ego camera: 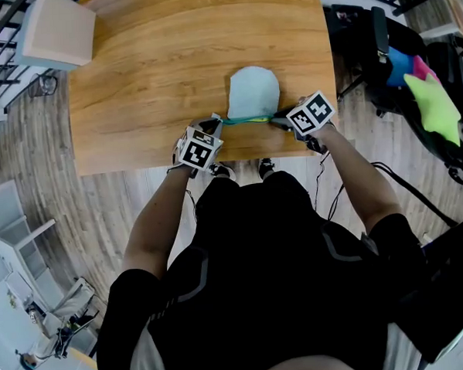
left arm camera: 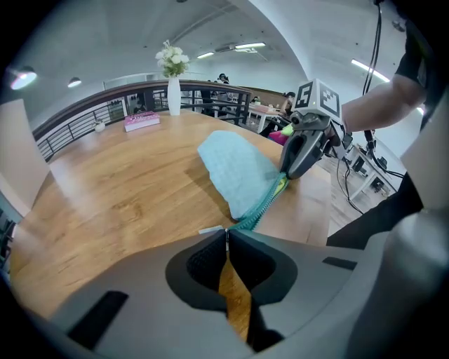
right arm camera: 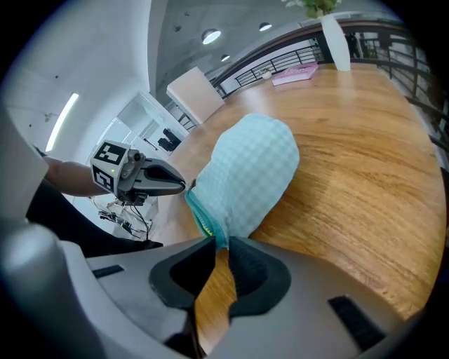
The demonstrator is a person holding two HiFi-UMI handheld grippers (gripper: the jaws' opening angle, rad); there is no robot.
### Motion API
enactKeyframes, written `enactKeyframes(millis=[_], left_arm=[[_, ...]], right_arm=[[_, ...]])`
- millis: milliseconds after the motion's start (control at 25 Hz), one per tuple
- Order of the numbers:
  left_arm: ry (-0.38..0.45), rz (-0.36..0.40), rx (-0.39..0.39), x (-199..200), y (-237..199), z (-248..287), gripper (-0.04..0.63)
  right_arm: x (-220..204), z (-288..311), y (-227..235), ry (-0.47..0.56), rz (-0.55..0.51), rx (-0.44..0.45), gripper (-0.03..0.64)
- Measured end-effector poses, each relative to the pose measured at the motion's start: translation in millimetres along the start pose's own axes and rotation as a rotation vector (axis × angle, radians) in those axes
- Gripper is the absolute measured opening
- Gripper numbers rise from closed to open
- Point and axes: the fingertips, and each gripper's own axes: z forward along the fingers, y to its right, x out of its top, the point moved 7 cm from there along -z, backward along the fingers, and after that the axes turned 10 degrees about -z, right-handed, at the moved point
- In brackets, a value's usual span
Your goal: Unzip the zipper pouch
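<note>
A light blue quilted zipper pouch (ego camera: 252,93) lies on the wooden table (ego camera: 133,85), close to its front edge. Its teal zipper (ego camera: 247,120) runs taut along the near side between my two grippers. My left gripper (ego camera: 219,121) is shut on the small tab at the zipper's left end (left arm camera: 226,230). At the other end, my right gripper (ego camera: 278,120) is pinched on the zipper (right arm camera: 217,240), where a strip of yellow-green lining (left arm camera: 282,185) shows. What sits inside that pinch is hidden. Each gripper view shows the other gripper: right (left arm camera: 293,172), left (right arm camera: 184,186).
A white box (ego camera: 57,31) stands at the table's far left corner. A white vase with flowers (left arm camera: 173,95) and a pink book (left arm camera: 142,120) sit at the far edge. A black chair holding bright fabric (ego camera: 424,93) stands to the right of the table.
</note>
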Motion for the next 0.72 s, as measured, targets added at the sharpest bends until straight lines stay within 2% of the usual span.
enactKeyframes(millis=[160,200,280,320,440,720], left_arm=[[0.046,-0.004,-0.039,6,0,-7,0.038],[0.056,-0.003,-0.054,9,0,-11,0.057],[0.076,0.004,-0.078,16,0,-21,0.141],[0.093,0.007,-0.081,19,0,-27,0.156],[0.180,0.003,-0.071,36,-8,-50,0.158],[0.450,-0.021,-0.026,86,-35,-137,0.158]], right_arm=[[2,-9,-3,0.000,-0.052,-0.022,0.093],[4,-13,-5,0.005,-0.067,-0.025,0.121],[10,-24,-12,0.022,-0.088,-0.022,0.188],[14,-30,-17,0.037,-0.095,-0.017,0.198],[33,-57,-31,0.103,-0.128,-0.032,0.201],[101,-133,-65,0.353,-0.235,-0.177,0.198]])
